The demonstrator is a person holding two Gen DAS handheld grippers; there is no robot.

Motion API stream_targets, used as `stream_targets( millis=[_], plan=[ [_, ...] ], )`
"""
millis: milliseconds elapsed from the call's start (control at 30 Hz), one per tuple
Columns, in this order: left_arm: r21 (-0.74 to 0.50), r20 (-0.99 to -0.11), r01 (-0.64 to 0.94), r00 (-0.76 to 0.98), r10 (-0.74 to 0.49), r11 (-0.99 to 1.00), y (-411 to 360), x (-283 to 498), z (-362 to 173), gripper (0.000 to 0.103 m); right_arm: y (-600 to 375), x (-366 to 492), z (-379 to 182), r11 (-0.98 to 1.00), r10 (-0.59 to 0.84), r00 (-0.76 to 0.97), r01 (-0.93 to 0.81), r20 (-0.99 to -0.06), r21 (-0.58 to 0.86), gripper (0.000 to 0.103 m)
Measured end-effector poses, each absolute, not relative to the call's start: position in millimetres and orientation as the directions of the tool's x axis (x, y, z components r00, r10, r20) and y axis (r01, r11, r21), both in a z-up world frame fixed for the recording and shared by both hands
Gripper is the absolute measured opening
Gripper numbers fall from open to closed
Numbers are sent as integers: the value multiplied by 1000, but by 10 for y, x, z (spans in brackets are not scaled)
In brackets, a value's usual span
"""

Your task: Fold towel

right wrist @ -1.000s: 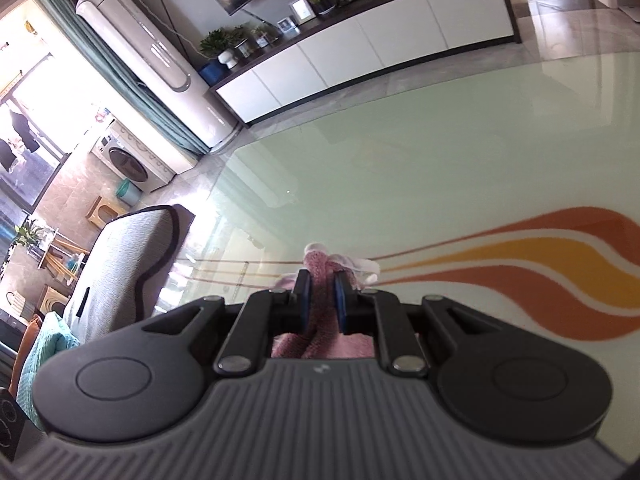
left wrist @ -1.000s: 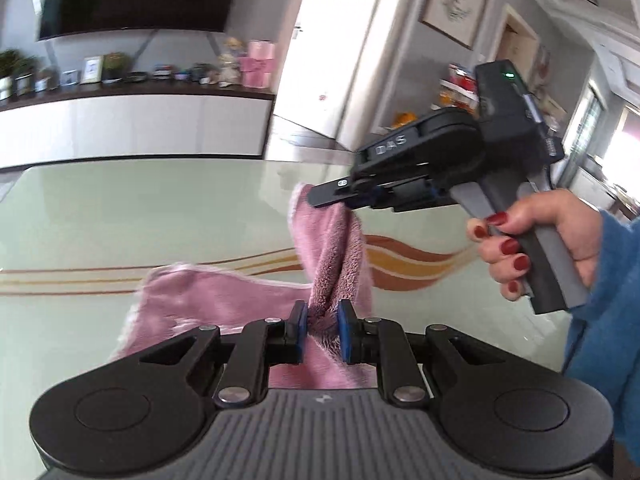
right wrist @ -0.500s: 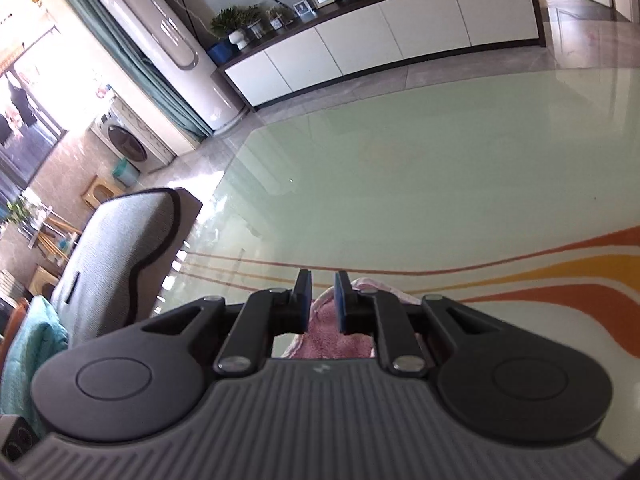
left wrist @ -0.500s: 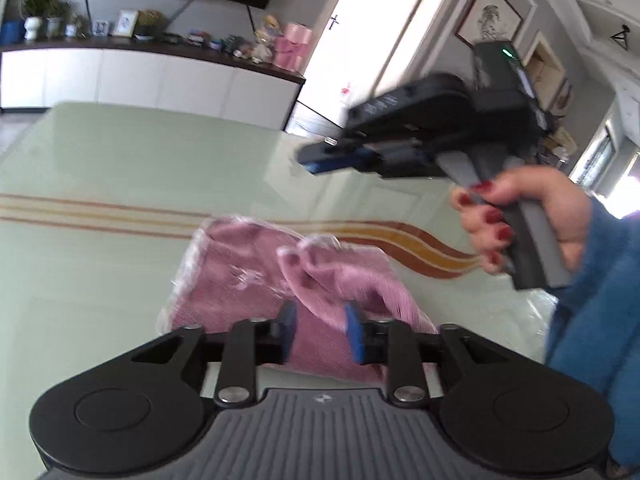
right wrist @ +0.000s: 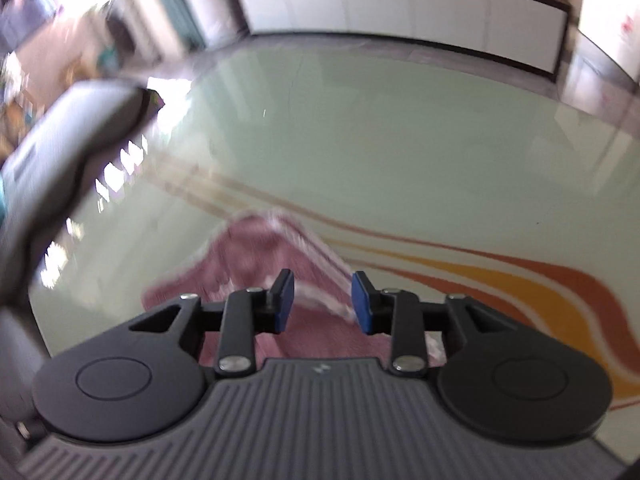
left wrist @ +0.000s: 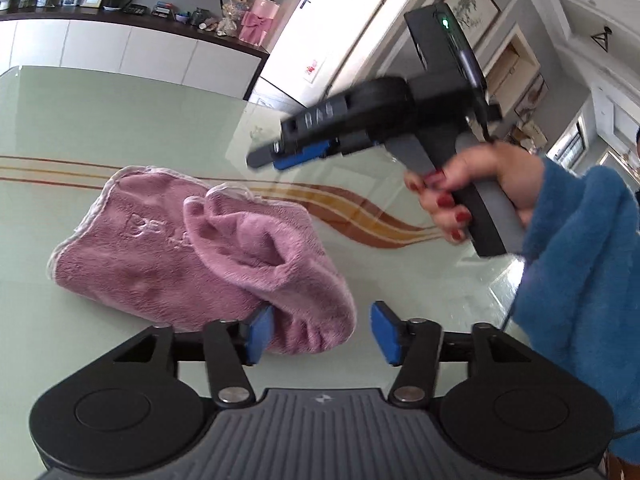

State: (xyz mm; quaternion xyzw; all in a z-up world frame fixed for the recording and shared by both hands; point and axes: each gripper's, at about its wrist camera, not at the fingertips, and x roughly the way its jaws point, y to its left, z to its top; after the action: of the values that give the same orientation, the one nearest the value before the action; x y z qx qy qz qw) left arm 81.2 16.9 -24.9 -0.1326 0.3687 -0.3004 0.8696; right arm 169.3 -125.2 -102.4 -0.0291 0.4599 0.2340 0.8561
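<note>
A: We are letting go. Our left tool, jaws just opening, is standing apart over the pink towel, bunched mid-bench.

B: Our right tool is opening too, gripping nothing. Next, we are flattening that rumpled flap.

A mauve-pink towel, edged in pale trim, is seen on a pale green glass table crossed by orange, yellow and brown wavy stripes beside the towel. Blue pads are carried on black fingers. A blue fleece sleeve and red-painted nails are shown right of the towel.
</note>
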Motion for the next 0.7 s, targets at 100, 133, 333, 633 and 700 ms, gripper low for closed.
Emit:
stream_targets(
  millis=[100,133,333,633,700],
  plan=[
    [-454,-588,372,557,-586,809,91,871,-305,61,-1221,1630,-1049,873,379,449,-463,-809,152,32],
    [-461,-594,357,555,-582,812,78,888,-318,61,-1218,1618,-1058,869,387,446,-470,-807,157,32],
    [-482,-606,260,590,-533,837,28,965,-297,61,-1224,1624,-1023,848,436,450,-496,-779,187,32],
    [-461,-674,164,574,-465,872,139,1085,-386,42,-1145,1742,-1077,796,451,423,-589,-786,139,44],
    [-461,-692,155,553,-463,874,179,1094,-444,33,-1076,1775,-1110,756,460,407,-646,-789,108,48]
  ],
)
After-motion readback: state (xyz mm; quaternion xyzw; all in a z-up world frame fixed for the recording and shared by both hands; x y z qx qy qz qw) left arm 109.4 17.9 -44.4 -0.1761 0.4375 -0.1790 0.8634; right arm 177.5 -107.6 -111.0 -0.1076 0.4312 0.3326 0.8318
